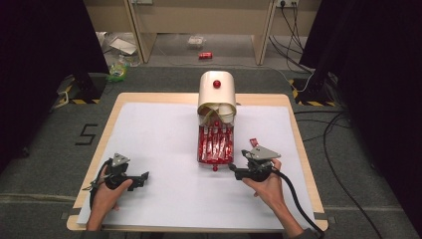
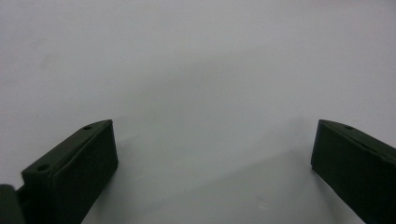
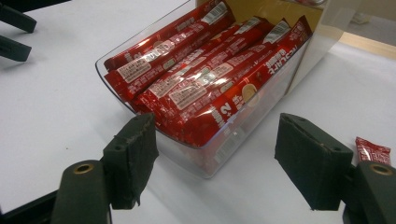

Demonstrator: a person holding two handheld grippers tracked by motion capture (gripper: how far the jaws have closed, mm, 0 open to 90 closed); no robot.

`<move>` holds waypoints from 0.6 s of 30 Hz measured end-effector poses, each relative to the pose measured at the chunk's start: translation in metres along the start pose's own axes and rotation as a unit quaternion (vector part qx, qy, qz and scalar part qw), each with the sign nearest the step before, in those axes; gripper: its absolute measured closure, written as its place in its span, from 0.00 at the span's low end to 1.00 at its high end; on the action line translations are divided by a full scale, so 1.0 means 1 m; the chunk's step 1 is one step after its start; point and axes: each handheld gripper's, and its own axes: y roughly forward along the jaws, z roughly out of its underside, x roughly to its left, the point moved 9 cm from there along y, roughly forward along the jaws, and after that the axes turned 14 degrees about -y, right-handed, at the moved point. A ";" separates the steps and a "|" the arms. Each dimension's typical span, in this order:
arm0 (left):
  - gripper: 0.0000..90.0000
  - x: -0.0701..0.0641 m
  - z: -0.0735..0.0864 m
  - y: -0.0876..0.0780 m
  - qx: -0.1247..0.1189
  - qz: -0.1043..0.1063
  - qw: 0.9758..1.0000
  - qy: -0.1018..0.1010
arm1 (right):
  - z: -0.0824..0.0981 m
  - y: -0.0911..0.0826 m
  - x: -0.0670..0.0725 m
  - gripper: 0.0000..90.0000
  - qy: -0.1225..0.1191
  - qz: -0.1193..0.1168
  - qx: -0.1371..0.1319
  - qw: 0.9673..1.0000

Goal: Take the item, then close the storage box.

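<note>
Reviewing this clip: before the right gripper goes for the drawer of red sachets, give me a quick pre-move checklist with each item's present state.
1. right gripper open, nothing between its fingers: ok.
2. clear drawer pulled out of the cream dispenser: ok.
3. red sachets lying flat inside the drawer: ok.
4. Stray sachet on the white sheet, apart from the drawer: not ok.
5. left gripper open, away from the drawer: ok.
6. Drawer's red knob aligned between the fingers: cannot tell.

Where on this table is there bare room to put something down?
The white sheet is bare left of the clear drawer of red packets, past the left gripper, and again right of the cream box. It is crowded by the right gripper, near a loose red packet.
</note>
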 end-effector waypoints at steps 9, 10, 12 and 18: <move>0.00 0.000 0.000 0.000 0.000 -0.001 1.000 0.001 | 0.003 0.005 0.008 0.33 -0.007 -0.008 0.008 1.000; 0.00 0.000 0.000 0.000 0.000 -0.001 1.000 0.001 | 0.003 0.005 0.008 0.33 -0.007 -0.009 0.008 1.000; 0.00 0.000 0.000 0.000 0.000 0.000 1.000 0.000 | 0.003 0.006 0.008 0.32 -0.008 -0.009 0.007 1.000; 0.00 0.000 0.000 0.000 0.000 -0.001 1.000 0.001 | 0.005 0.008 0.011 0.31 -0.012 -0.010 0.014 1.000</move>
